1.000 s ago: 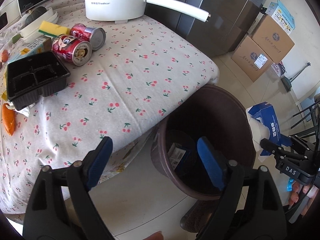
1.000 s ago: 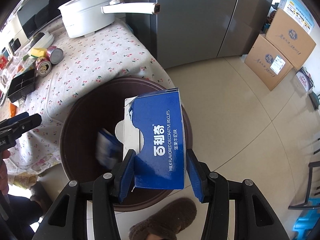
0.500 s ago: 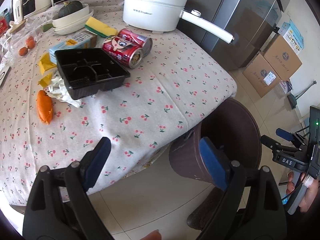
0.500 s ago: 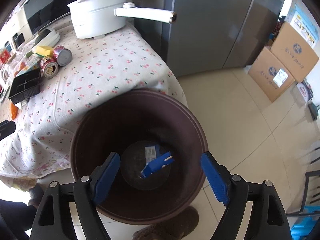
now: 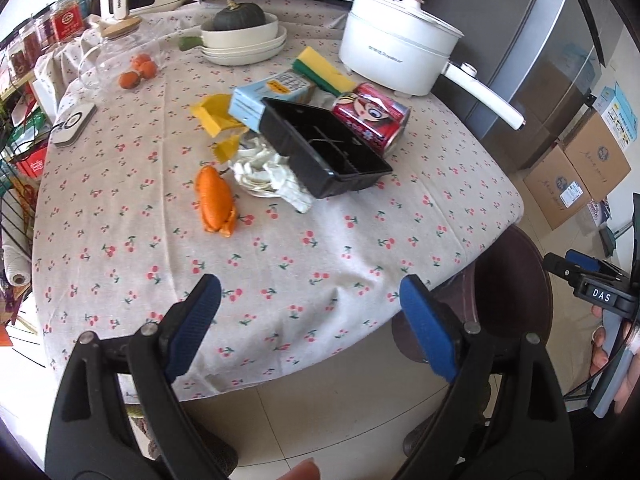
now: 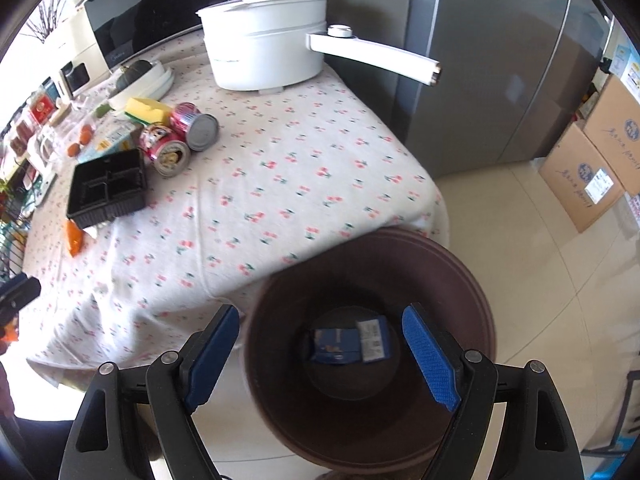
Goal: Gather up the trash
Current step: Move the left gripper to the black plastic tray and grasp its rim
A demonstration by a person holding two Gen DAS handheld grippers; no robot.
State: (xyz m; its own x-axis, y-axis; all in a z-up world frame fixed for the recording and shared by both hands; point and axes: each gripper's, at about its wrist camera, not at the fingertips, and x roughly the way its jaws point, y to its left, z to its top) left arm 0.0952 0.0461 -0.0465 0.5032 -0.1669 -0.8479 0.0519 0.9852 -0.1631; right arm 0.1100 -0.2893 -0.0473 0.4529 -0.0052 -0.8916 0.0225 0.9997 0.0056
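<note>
My left gripper [image 5: 312, 320] is open and empty above the near edge of the cherry-print table [image 5: 280, 264]. Trash lies on the table: a black plastic tray [image 5: 324, 148], red cans [image 5: 372, 114], a light blue carton [image 5: 272, 94], yellow wrappers [image 5: 214, 118], crumpled white paper [image 5: 268, 172] and an orange wrapper [image 5: 214, 204]. My right gripper [image 6: 320, 352] is open and empty over the brown bin [image 6: 372, 352]. Blue boxes [image 6: 348, 344] lie at the bin's bottom. The tray [image 6: 108, 188] and the cans [image 6: 180, 140] also show in the right wrist view.
A white electric pot [image 5: 396, 60] with a long handle, stacked bowls holding a squash [image 5: 240, 36], a sponge [image 5: 320, 68], a glass jar [image 5: 120, 56] and a small white device [image 5: 74, 124] stand on the table. Cardboard boxes [image 6: 592, 152] and a grey fridge [image 6: 500, 60] stand behind the bin.
My right gripper opened and let the blue biscuit box fall into the bin. My left gripper swung from the bin toward the table's trash.
</note>
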